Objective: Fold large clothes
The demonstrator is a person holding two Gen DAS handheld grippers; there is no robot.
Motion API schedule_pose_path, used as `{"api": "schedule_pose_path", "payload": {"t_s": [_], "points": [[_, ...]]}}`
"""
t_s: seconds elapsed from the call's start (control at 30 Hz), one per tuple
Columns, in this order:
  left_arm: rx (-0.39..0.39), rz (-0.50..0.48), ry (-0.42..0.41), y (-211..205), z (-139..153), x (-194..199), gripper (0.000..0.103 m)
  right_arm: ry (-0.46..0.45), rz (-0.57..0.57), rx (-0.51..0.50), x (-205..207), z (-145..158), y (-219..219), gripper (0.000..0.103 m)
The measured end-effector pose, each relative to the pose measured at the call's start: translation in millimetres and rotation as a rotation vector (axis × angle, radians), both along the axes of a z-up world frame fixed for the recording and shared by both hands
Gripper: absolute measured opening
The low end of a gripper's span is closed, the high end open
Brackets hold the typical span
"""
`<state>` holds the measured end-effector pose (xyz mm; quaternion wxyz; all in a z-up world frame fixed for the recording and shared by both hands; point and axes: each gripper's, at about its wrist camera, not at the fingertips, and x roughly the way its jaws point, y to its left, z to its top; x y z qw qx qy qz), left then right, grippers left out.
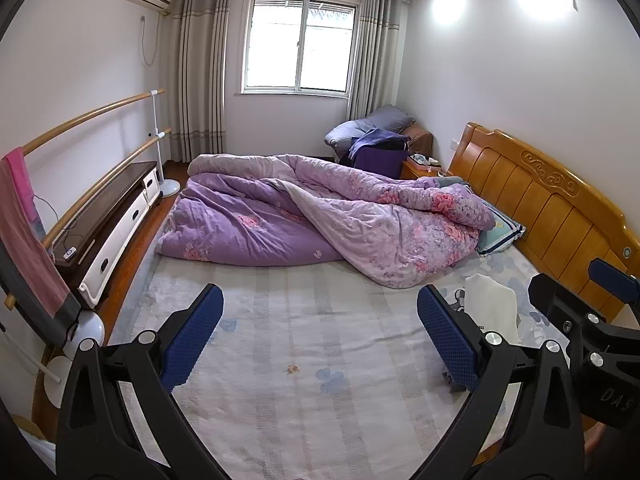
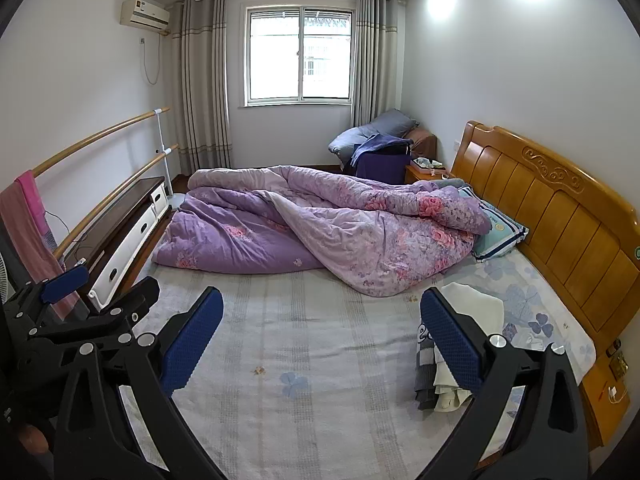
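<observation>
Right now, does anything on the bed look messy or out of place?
Yes: the purple quilt lies bunched across the bed's far half, and a small pile of clothes sits rumpled near the headboard. Both grippers hover open, holding nothing.

Left gripper (image 1: pixel 320 336), right gripper (image 2: pixel 322 338): agape, empty

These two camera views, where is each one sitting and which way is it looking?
Left wrist view: sits on the left claw, looking across the bed toward the window; its open blue fingers show, with the right claw at the right edge.
Right wrist view: sits on the right claw, facing likewise; the left claw shows at the left edge.
Both share the purple quilt and folded clothes.
</observation>
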<state>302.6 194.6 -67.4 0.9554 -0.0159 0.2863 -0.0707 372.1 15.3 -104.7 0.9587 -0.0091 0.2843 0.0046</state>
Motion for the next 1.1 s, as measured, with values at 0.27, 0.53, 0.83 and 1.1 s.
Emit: {"api": "schedule_pose_path", "payload": {"t_s": [0.27,0.53,0.83,1.1], "points": [[-0.005,0.005,0.006,-4,-1,2,0.098,0.013,-0.003,0.004,3,-2,-2,0.096],[-0.006,0.010,0.012,-10,-3,7,0.098,0.028,-0.006,0.004,5,-1,-4,0.096],[0.014,0.024,0.002,-20,-5,4,0.098,0.034,-0.004,0.001,5,-1,-5,0.096],[0.012,0.037,-0.017,-24,-4,0,0.098,0.037,-0.001,0.005,7,-1,-6,0.096]]}}
